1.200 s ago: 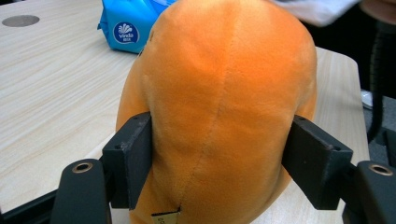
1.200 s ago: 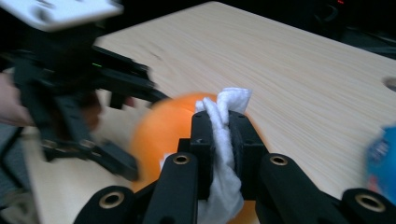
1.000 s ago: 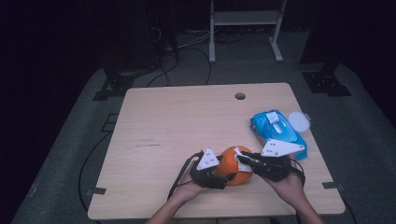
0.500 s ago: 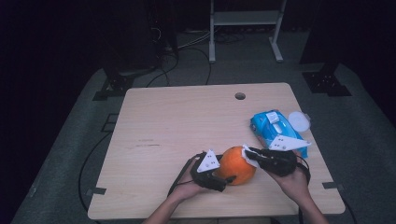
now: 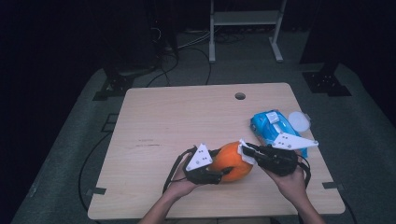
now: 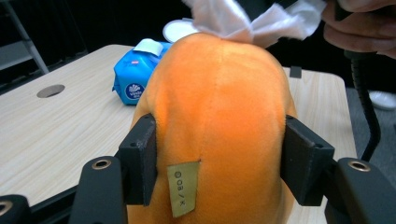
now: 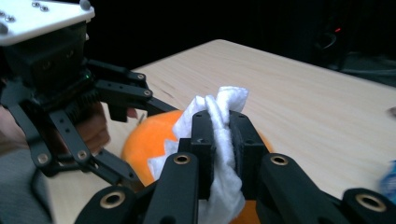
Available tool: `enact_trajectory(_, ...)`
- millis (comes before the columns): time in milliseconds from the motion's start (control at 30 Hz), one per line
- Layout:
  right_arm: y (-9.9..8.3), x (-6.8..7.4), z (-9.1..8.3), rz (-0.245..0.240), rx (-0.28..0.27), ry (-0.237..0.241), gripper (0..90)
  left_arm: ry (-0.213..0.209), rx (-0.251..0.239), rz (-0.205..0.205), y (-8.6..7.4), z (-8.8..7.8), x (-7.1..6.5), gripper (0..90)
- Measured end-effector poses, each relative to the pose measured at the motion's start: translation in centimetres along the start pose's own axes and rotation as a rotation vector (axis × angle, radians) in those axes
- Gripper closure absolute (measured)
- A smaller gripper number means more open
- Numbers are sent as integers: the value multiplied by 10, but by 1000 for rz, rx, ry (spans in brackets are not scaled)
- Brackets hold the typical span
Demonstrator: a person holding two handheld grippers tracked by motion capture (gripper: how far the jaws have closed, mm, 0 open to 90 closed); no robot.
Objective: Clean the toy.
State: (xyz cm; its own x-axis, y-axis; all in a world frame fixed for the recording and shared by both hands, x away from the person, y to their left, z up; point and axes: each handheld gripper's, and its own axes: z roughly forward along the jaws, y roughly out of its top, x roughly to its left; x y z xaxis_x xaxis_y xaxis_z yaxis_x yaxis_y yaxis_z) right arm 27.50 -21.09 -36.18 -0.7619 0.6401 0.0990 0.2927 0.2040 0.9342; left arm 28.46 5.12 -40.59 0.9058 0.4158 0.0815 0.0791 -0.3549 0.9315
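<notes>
An orange plush toy [image 5: 232, 161] sits near the table's front edge. My left gripper [image 5: 223, 162] has just been closing with the toy between its jaws, and its pads [image 6: 140, 154] now press into both sides of the plush [image 6: 219, 116]. A small tag is sewn on the side facing the camera. My right gripper [image 5: 248, 151] comes in from the right, shut on a crumpled white wipe [image 7: 224, 107]. The wipe [image 6: 243, 21] rests against the toy's top.
A blue wipes pack [image 5: 273, 126] lies at the table's right edge, with a round white lid [image 5: 299, 121] beside it. The wooden table [image 5: 187, 116] has a cable hole [image 5: 240, 96] at the back. Cables trail from both grippers toward the front edge.
The left gripper and the toy have risen slightly. The right gripper stays at the toy's upper right with the wipe.
</notes>
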Motion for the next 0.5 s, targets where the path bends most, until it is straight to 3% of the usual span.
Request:
enact_trajectory(33, -1, 1, 1, 9, 1, 7, 808, 2, 18, 9, -1, 2, -1, 376)
enact_trajectory(100, -4, 4, 8, -25, 31, -22, 807, -2, 31, -7, -5, 3, 2, 375)
enact_trajectory(133, -6, 2, 9, -15, 41, -19, 807, -7, 38, -16, -7, 4, 3, 375)
enact_trajectory(233, -18, -12, 18, 63, 88, 2, 806, 2, 83, -11, -13, 9, 4, 373)
enact_trajectory(333, -30, -22, 24, 121, 122, 11, 806, -5, 94, -19, -16, 14, 3, 366)
enact_trajectory(433, -22, -11, 21, 69, 109, -15, 805, -6, 98, -20, -16, 18, 2, 354)
enact_trajectory(500, -17, 2, 22, 27, 98, 10, 805, -7, 93, -20, -17, 20, 0, 347)
